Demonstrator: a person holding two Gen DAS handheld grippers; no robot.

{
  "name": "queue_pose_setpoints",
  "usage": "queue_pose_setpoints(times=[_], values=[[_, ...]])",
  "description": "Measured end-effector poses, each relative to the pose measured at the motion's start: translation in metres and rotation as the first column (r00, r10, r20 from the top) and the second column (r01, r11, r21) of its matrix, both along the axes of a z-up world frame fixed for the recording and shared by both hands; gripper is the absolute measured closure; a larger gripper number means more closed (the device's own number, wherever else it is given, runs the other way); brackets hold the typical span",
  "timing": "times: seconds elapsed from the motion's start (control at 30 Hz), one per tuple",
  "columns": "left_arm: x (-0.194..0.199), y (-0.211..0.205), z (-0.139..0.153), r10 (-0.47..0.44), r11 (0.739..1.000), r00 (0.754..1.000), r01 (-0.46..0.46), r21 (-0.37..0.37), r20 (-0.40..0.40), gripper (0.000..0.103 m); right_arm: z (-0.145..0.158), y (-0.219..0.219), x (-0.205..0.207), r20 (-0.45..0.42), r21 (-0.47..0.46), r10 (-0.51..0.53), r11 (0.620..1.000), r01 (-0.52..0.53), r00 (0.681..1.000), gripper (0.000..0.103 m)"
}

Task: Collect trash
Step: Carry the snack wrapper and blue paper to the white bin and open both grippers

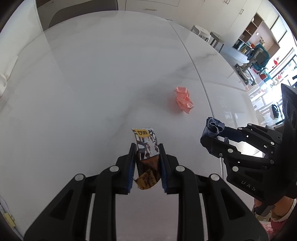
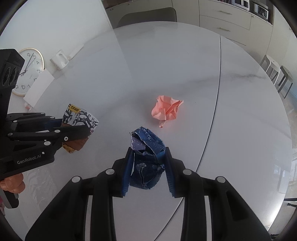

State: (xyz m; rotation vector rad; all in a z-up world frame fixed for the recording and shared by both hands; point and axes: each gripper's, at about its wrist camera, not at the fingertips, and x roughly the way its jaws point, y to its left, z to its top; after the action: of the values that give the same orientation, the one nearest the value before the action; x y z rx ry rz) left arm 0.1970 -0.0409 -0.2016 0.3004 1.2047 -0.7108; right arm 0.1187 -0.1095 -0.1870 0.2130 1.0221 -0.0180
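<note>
Now you are clamping a snack wrapper (image 1: 146,148) in the left tool (image 1: 146,146) and blue paper (image 2: 148,163) in the right tool (image 2: 148,153), leaving the light, soft pink paper (image 1: 183,100) for pinching mid-wad.

- A home dining area: a white marble-look table (image 2: 232,77) with a chair (image 2: 146,15) at its far side.
- Cream cabinets (image 2: 224,18) beyond, stools (image 1: 209,36) and open shelves (image 1: 254,31) far right.
- A wall clock (image 2: 31,72) lies far left.

wall clock (image 2: 27,74) half hidden by paper and left hand-held gripper (image 2: 89,129), shelf contents too small
</note>
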Motion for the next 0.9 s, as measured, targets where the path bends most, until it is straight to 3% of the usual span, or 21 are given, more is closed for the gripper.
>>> queue_pose_setpoints(times=[0.33, 0.6, 0.67, 0.9], values=[[-0.092, -0.011, 0.038, 0.017, 1.000, 0.998, -0.018, 0.006, 0.055, 0.080, 0.035, 0.006, -0.076, 0.006, -0.015, 0.032, 0.999, -0.031, 0.999, 0.070], [-0.152, -0.013, 0.050, -0.007, 0.999, 0.998, 0.004, 0.040, 0.068, 0.080, 0.046, 0.000, -0.153, 0.012, -0.022, -0.053, 0.998, 0.053, 0.999, 0.070], [-0.171, -0.013, 0.059, -0.040, 0.998, 0.994, 0.036, 0.041, 0.100, 0.080, 0.046, -0.004, -0.174, 0.015, -0.019, -0.090, 0.996, 0.090, 0.996, 0.070], [-0.222, -0.031, 0.075, -0.143, 0.990, 0.985, 0.142, 0.021, 0.093, 0.080, 0.045, -0.030, -0.231, 0.014, -0.003, -0.212, 0.977, 0.212, 0.977, 0.070]])
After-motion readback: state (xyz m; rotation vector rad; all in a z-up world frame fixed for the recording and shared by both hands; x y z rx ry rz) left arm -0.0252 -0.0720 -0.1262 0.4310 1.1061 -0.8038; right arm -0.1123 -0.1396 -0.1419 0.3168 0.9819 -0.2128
